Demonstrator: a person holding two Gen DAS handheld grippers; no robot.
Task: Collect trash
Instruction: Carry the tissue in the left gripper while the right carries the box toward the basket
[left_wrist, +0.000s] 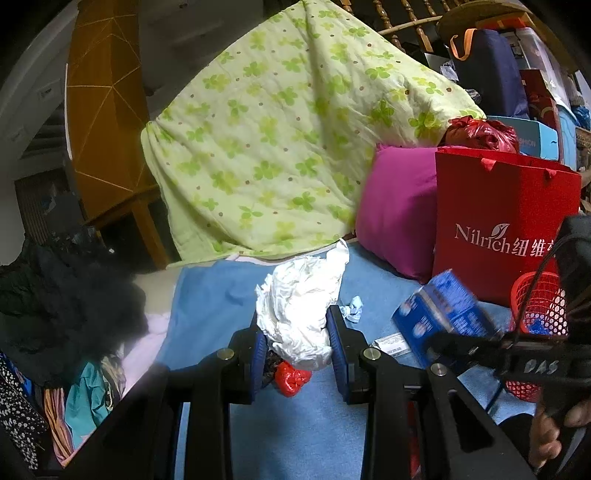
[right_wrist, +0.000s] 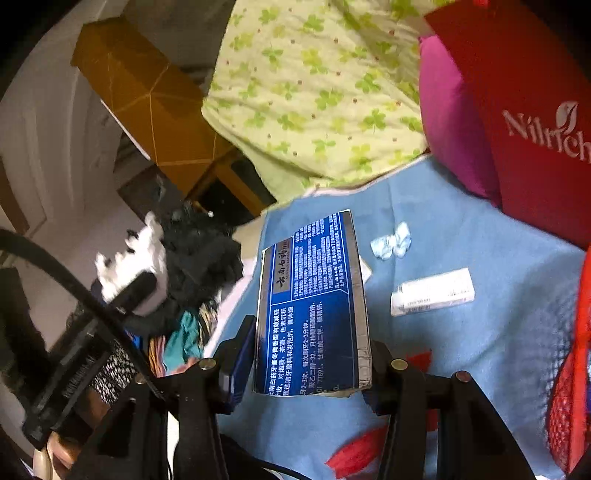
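Observation:
My left gripper is shut on a crumpled white plastic bag and holds it above the blue blanket. A small red scrap lies under it. My right gripper is shut on a dark blue toothpaste box; the box also shows in the left wrist view. A crumpled pale blue tissue and a small white box lie on the blanket. A red mesh basket stands at the right, beside the right gripper.
A green clover quilt, a magenta pillow and a red Nilrich paper bag stand at the back. Dark clothes pile up at the left edge of the bed. A wooden cabinet stands behind.

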